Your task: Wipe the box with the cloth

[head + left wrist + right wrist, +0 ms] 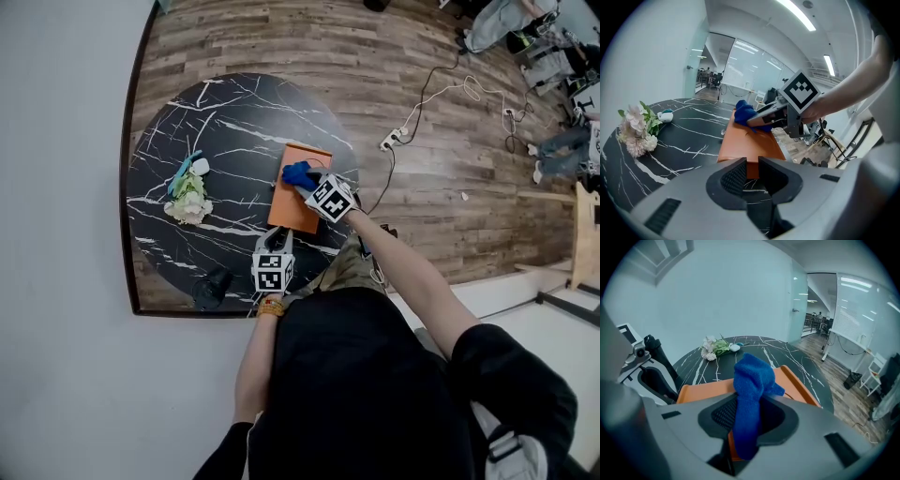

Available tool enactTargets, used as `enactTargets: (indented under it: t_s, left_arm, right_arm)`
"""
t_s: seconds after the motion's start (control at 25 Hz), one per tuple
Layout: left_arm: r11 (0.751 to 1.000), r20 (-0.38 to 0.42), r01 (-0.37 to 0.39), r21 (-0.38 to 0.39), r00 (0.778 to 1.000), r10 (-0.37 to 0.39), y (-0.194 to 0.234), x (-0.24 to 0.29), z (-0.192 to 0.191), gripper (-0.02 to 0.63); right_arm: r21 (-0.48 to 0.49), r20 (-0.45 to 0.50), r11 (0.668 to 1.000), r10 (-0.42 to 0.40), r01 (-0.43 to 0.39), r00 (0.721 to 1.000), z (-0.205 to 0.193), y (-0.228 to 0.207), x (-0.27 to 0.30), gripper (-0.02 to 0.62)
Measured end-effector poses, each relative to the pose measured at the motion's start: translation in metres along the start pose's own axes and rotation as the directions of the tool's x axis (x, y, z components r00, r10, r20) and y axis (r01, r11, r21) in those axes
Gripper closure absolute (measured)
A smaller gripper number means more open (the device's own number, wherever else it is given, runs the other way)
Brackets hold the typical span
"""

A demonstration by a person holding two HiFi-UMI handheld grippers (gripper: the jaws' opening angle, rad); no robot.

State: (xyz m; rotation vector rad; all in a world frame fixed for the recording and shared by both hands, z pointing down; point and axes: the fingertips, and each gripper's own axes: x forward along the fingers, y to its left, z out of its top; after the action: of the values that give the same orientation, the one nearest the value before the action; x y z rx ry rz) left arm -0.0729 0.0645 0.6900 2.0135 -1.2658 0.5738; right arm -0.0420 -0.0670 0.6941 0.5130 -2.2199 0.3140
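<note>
Right claw (749, 411): clenched on the bunched blue cloth (752, 376).
Cloth position: pressed on the far half of the box (302, 211) top.
Box: flat on the dark surface (225, 131).
Left claw (753, 168): slightly parted, grasping nothing, at the box's near end.
Progress: wiping appears under way; near half likely left.

Bright, even light falls from long ceiling strips (797, 14) high above the table (234, 122), leaving only a soft sheen and faint shadows on its black top. Beyond the table a glass wall (750, 61) is washed out. All views bend strongly at the edges; the gripper views' corners are dark.
</note>
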Motion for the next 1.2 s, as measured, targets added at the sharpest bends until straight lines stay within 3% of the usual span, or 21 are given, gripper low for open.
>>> enactTargets:
  t_s: [0.12, 0.32, 0.4, 0.56, 0.72, 0.84, 0.92, 0.96, 1.04, 1.12, 1.2]
  left_arm:
    - [1.0, 0.004, 0.0, -0.009, 1.0, 0.0, -0.001, 0.0, 0.001, 0.529]
    - [1.0, 0.023, 0.009, -0.027, 1.0, -0.008, 0.002, -0.001, 0.001, 0.529]
    - [1.0, 0.025, 0.008, -0.023, 1.0, -0.008, 0.001, 0.0, 0.0, 0.529]
    - [0.999, 0.036, 0.018, -0.027, 0.999, -0.017, -0.002, 0.0, 0.002, 0.529]
    - [0.999, 0.044, 0.023, -0.031, 0.999, -0.022, -0.002, -0.001, 0.005, 0.529]
    - [1.0, 0.072, 0.023, -0.003, 0.997, -0.023, -0.005, -0.006, 0.01, 0.529]
    - [0.999, 0.094, 0.029, 0.016, 0.995, -0.031, -0.008, -0.008, 0.016, 0.529]
    - [0.999, 0.098, 0.032, 0.021, 0.995, -0.034, -0.009, -0.008, 0.017, 0.529]
    - [0.999, 0.092, 0.035, 0.025, 0.995, -0.037, -0.01, -0.006, 0.016, 0.529]
    - [0.999, 0.076, 0.033, 0.025, 0.996, -0.035, -0.01, -0.004, 0.012, 0.529]
    - [0.999, 0.062, 0.033, 0.017, 0.998, -0.034, -0.01, -0.001, 0.007, 0.529]
  right_arm:
    - [0.0, 0.009, 1.0, 0.011, -0.011, 1.0, -0.002, 0.003, -0.001, 0.494]
    - [-0.182, -0.053, 0.98, 0.068, -0.076, 0.996, -0.003, 0.035, -0.002, 0.494]
    - [-0.193, -0.055, 0.974, 0.11, -0.118, 0.992, -0.005, 0.053, -0.001, 0.494]
    - [-0.133, -0.029, 0.975, 0.178, -0.18, 0.984, -0.011, 0.08, -0.005, 0.495]
    - [-0.07, -0.013, 0.955, 0.29, -0.29, 0.957, -0.016, 0.1, -0.006, 0.495]
    - [0.075, -0.011, 0.898, 0.435, -0.433, 0.9, -0.017, 0.107, -0.014, 0.495]
    - [0.116, 0.01, 0.861, 0.498, -0.496, 0.867, -0.009, 0.102, -0.025, 0.494]
    - [0.104, 0.03, 0.863, 0.493, -0.494, 0.869, -0.003, 0.094, -0.032, 0.495]
    - [0.057, 0.081, 0.907, 0.412, -0.417, 0.908, 0.013, 0.065, -0.042, 0.494]
    - [0.004, 0.116, 0.964, 0.262, -0.264, 0.958, 0.026, 0.025, -0.048, 0.494]
    - [-0.059, 0.116, 0.993, 0.109, -0.102, 0.987, 0.031, -0.014, -0.048, 0.494]
